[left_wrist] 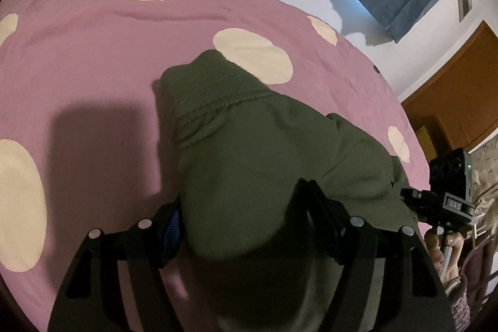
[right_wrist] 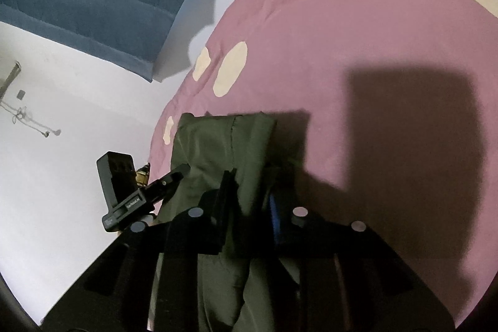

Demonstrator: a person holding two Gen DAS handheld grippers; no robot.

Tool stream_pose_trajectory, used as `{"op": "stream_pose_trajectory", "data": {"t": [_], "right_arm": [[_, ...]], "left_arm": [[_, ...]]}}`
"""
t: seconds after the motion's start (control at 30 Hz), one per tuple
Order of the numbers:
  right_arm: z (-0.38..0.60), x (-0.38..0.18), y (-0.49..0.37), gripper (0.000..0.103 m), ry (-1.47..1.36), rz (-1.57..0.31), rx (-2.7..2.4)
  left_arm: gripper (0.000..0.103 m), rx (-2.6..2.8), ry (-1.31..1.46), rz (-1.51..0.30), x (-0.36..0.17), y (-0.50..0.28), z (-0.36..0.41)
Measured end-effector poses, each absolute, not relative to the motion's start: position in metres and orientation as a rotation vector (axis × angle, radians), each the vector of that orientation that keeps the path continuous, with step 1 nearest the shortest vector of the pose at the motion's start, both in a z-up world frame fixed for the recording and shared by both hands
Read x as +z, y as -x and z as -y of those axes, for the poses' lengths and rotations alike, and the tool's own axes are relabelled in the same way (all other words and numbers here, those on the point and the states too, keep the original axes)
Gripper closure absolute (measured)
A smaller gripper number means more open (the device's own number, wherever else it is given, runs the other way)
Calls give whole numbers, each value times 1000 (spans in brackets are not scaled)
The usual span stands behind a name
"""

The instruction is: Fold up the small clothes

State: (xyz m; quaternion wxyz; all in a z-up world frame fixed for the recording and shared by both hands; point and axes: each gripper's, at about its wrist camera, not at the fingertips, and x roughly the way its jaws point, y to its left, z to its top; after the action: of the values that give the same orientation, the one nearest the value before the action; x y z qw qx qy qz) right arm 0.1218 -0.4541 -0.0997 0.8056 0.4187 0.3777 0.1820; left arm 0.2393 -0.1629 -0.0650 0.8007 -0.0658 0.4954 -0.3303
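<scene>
Garment: olive-green small garment (left_wrist: pixel 249 151) lies on the pink spotted bedspread (left_wrist: pixel 93 58), ribbed hem end farthest from the left wrist camera.
Left gripper (left_wrist: pixel 242 226): jaws spread wide, straddling the near part of the cloth — no pinch shows; probably set to gather that edge.
Right gripper (right_wrist: pixel 249 192): jaws drawn close on a raised fold of the same garment, cloth pinched between them — likely so the edge can be carried over.
Hand (left_wrist: pixel 442 251): grips the right tool's handle at the bed's edge.
Stage: fold looks barely begun; both tools work the near end together.
</scene>
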Motion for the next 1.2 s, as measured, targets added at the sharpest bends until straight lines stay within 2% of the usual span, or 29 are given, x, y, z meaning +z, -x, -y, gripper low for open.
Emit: {"op": "stream_pose_trajectory", "data": {"t": [0.23,0.27,0.33,0.4,0.53,0.77,1.1,1.17,1.2], "right_arm": [[459,-102,-119,82,-922,-819,391],[460,-101,-119,78,-927,-820,393],[461,-100,-117,65,-940,-820,378],[463,-99,-110,43,-948,-827,362],[464,-93,-84,31,-921,-842,367],[453,-95,-16,27,-868,-880,397],[421,-99,22,27,-807,-912,458],[418,-98,22,31,-790,-914,440],[417,-97,22,41,-781,-920,421]], "left_arm": [[32,-707,141,-1061,-64,-241,164],[31,-707,150,-1059,-63,-239,162],[26,-713,188,-1072,-61,-237,156],[21,-734,248,-1108,-61,-231,143],[18,-740,329,-1134,-60,-203,111],[17,-761,439,-1174,-59,-130,67],[16,-821,451,-1175,-59,-80,80],[16,-812,431,-1160,-61,-81,83],[17,-812,418,-1157,-61,-82,83]]}}
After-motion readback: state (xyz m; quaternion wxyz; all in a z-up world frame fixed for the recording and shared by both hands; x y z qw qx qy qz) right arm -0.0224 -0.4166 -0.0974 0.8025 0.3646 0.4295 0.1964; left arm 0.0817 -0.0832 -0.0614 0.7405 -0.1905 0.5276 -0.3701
